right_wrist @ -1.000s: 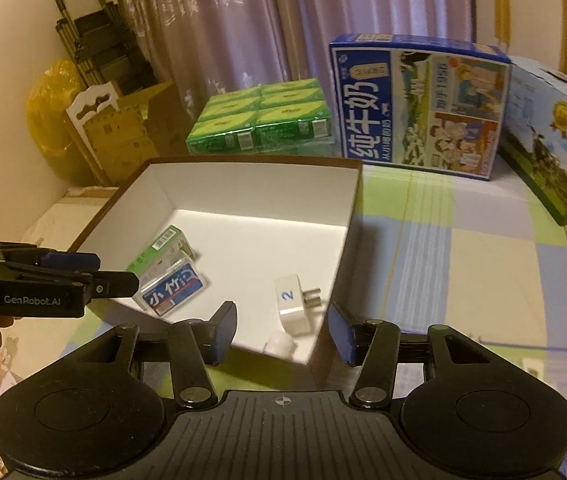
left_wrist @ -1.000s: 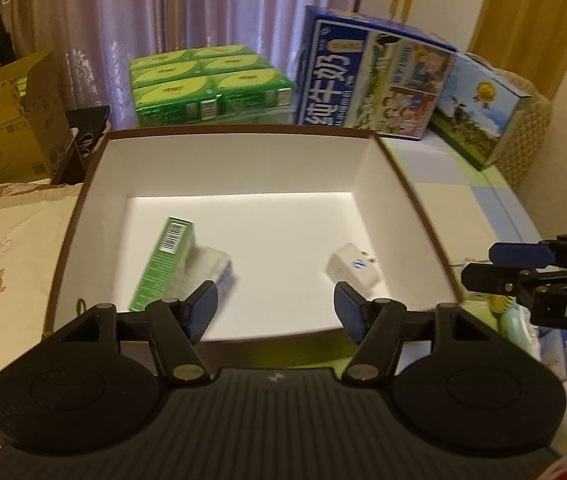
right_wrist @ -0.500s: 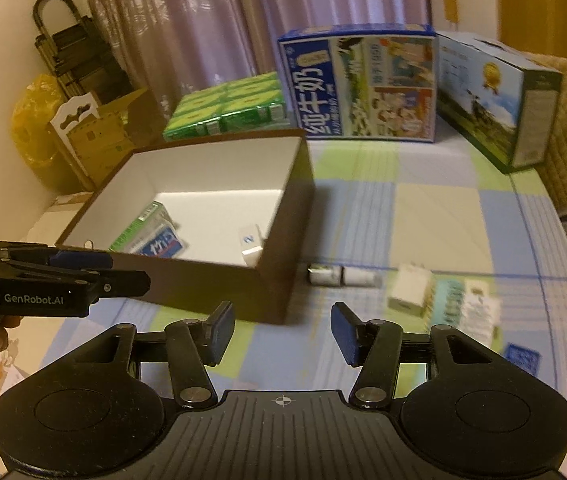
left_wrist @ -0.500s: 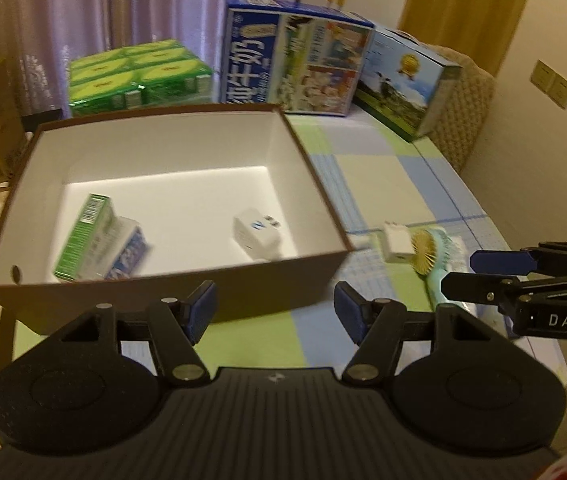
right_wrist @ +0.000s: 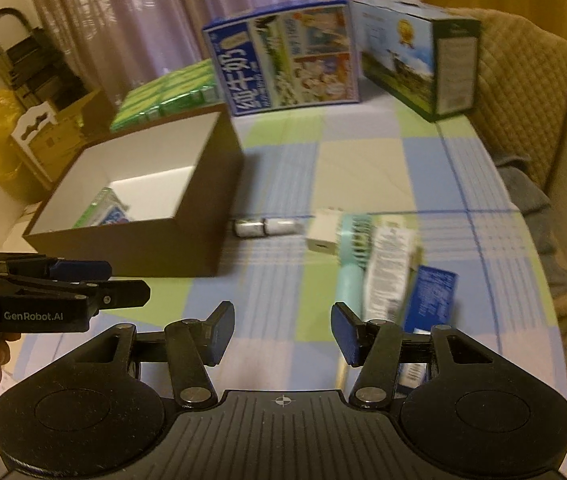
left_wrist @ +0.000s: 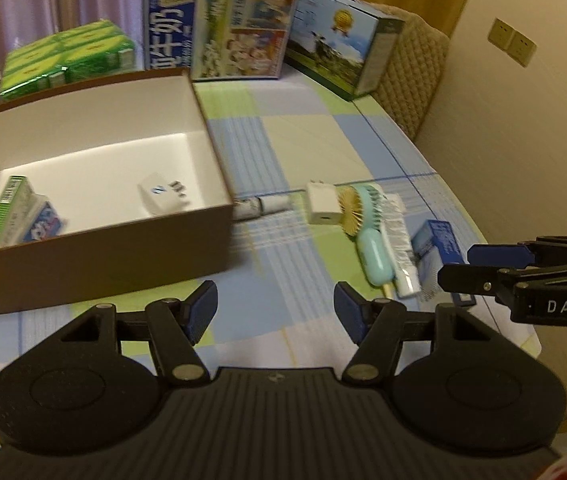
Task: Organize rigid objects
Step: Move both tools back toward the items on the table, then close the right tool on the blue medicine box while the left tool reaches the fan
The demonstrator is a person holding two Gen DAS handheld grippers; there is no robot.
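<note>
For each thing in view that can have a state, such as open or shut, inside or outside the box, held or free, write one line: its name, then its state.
brown box: open, no lid on it.
white plug adapter: inside the box.
green carton: inside the box.
white charger: on the cloth, outside the box.
mint handheld fan: lying flat, outside the box.
left gripper: open, holds nothing.
right gripper: open, holds nothing.

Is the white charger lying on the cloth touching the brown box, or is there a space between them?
Apart. The left wrist view shows checked cloth and two small white tubes between the white charger and the brown box.
</note>
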